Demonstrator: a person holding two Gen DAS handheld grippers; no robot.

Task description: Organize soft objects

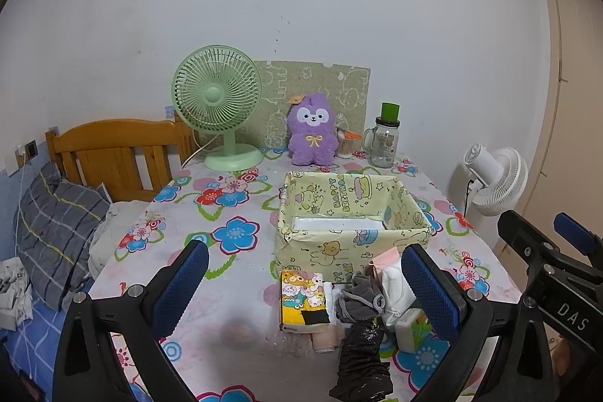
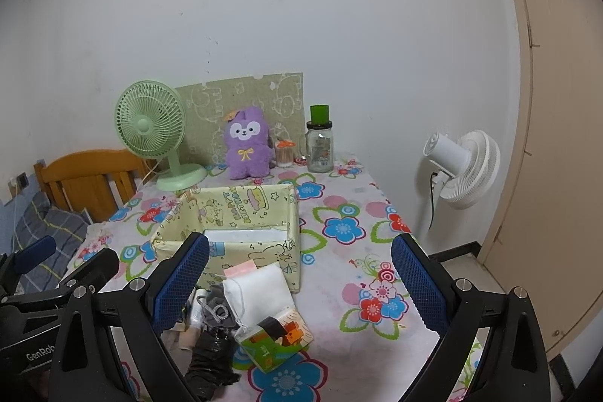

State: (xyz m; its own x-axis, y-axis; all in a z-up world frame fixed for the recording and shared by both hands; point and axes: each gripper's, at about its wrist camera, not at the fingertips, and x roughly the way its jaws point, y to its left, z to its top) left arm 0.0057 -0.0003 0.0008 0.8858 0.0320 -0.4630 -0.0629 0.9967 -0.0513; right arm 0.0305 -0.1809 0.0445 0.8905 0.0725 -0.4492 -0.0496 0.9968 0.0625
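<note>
**Soft things heaped before an open box**

The pile (image 1: 361, 304) of soft things lies on the worktop (image 1: 226, 289) at its near edge, just in front of the box (image 1: 350, 217). In it are a cartoon-printed tissue pack (image 1: 303, 300), a grey drawstring pouch (image 1: 360, 298), a white cloth bag (image 2: 256, 289), a green and orange tissue pack (image 2: 277, 336), a crumpled black bag (image 1: 361, 360) and a pink roll (image 1: 326, 343).

The box is open-topped, wrapped in pale yellow cartoon paper reading "HAPPY BIRTHDAY", with a white floor inside.

The worktop wears a white cloth with blue, red and pink flowers. At its far edge, along the white wall, stand a green fan (image 1: 216, 100), a purple plush (image 1: 311, 130) and a glass jar (image 1: 384, 142) with a green cap. A wooden headboard (image 1: 113, 153) and a checked pillow (image 1: 52, 232) lie left; a white fan (image 2: 463, 168) stands right, near a beige door (image 2: 557, 100).

The left gripper (image 1: 305, 292) and right gripper (image 2: 301, 283) both hover with jaws wide, holding nothing. Their bodies read "DAS" and "GenRob".
</note>
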